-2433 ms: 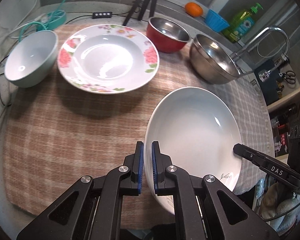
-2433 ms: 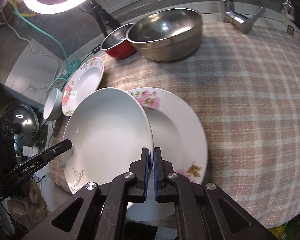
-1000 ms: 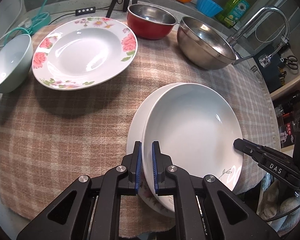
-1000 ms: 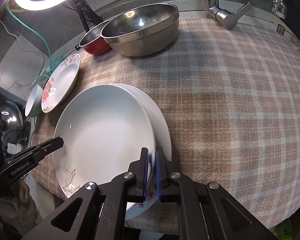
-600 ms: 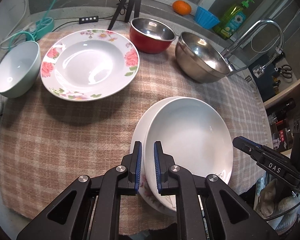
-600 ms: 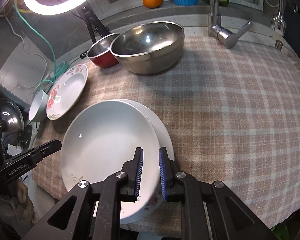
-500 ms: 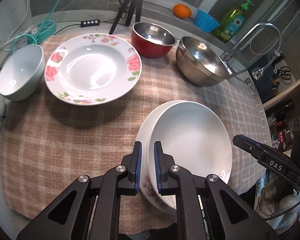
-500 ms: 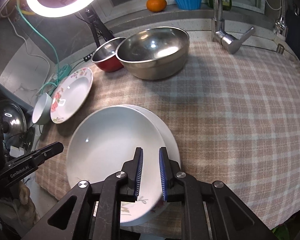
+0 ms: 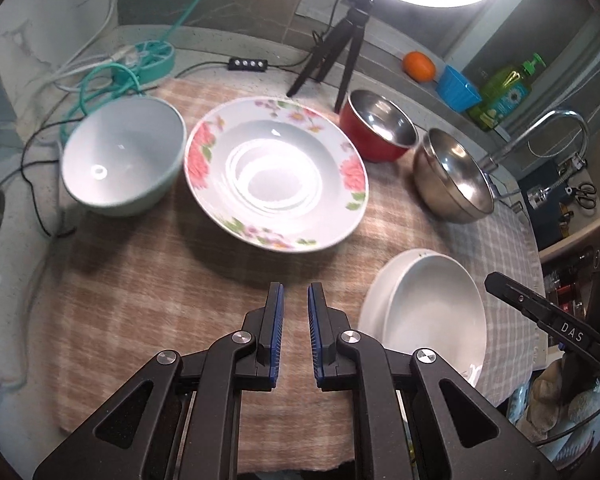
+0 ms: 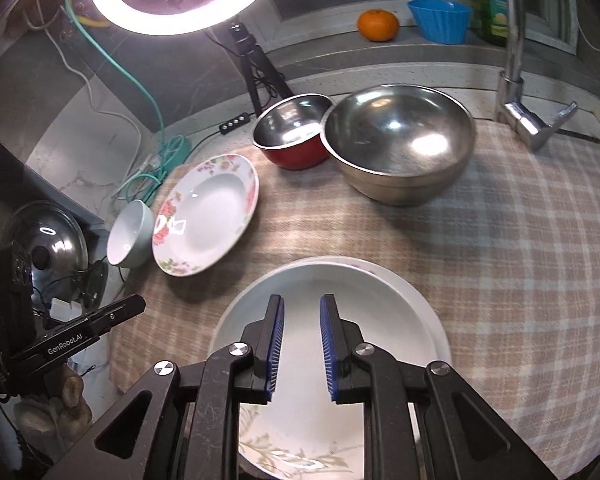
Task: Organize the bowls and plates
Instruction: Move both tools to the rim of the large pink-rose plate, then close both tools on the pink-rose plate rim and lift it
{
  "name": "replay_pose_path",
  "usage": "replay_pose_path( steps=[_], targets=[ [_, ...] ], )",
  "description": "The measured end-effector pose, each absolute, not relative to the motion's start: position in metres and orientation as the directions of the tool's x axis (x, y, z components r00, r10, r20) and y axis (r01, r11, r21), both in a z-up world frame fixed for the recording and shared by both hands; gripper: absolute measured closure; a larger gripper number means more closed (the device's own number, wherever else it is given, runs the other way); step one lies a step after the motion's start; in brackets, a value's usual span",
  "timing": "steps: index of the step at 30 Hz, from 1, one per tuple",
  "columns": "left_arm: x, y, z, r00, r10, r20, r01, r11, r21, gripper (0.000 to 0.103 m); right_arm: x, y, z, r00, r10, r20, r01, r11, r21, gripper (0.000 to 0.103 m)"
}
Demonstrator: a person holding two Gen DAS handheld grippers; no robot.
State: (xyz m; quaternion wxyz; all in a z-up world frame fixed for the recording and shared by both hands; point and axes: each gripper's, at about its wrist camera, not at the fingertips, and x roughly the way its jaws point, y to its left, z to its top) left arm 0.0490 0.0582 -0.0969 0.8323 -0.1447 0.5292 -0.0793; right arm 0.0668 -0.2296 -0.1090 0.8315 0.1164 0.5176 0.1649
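1. On the checked brown-and-beige cloth (image 10: 500,240), near its front edge, the plain white deep plate (image 10: 332,300) now sits stacked on a second plate whose white rim (image 10: 428,304) peeks out on one side. A second ago both claws were still clamped on the top plate's edge; now neither touches it.

2. Over that stack the right gripper (image 10: 302,344) hangs with its blue-padded jaws opening and nothing between them; the plate shows through the gap from underneath.

3. Off to the side, the left gripper (image 9: 294,332) has swung away from the stack and now points over bare cloth towards the rose-patterned white soup plate (image 9: 276,176). Its jaws stand a narrow gap apart and grip nothing.

4. At the back, the rest waits unsorted: a pale green-white ceramic bowl (image 9: 120,160) just beside the rose plate, a red-sided steel bowl (image 9: 380,128), and a large plain steel mixing bowl (image 9: 452,180) next to it.

5. My reading: one plate pairing is done and let go. The rose plate looks the likely next pick for the pile, its raised rim facing the left claw, and the bowls would then be nested.
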Motion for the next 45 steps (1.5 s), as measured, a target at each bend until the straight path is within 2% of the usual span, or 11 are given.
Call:
replay_pose_path(
  steps=[5,12,19,27,45],
  targets=[
    [0.074,0.074,-0.082,0.432,-0.29,-0.854,0.02,0.95,-0.313,0.092,0.081,-0.206,-0.109,0.404,0.421,-0.812,-0.175,0.907,0.383,0.08],
    [0.126,0.084,-0.075,0.412,-0.249,-0.877,0.11,0.968,-0.224,0.092,0.099,-0.18,-0.119,0.37,0.461,-0.807,-0.162,0.887,0.432,0.08],
    [0.18,0.095,-0.094,0.304,-0.291,-0.907,0.14,0.956,-0.259,0.092,0.124,-0.162,-0.141,0.325,0.478,-0.816,-0.098,0.875,0.473,0.08],
    [0.228,0.104,-0.118,0.214,-0.272,-0.938,0.14,0.959,-0.246,0.092,0.144,-0.152,-0.164,0.267,0.47,-0.841,-0.042,0.878,0.477,0.08],
    [0.263,0.097,-0.146,0.127,-0.231,-0.965,0.178,0.962,-0.207,0.092,0.165,-0.139,-0.183,0.204,0.458,-0.865,-0.012,0.885,0.465,0.08]
  ],
)
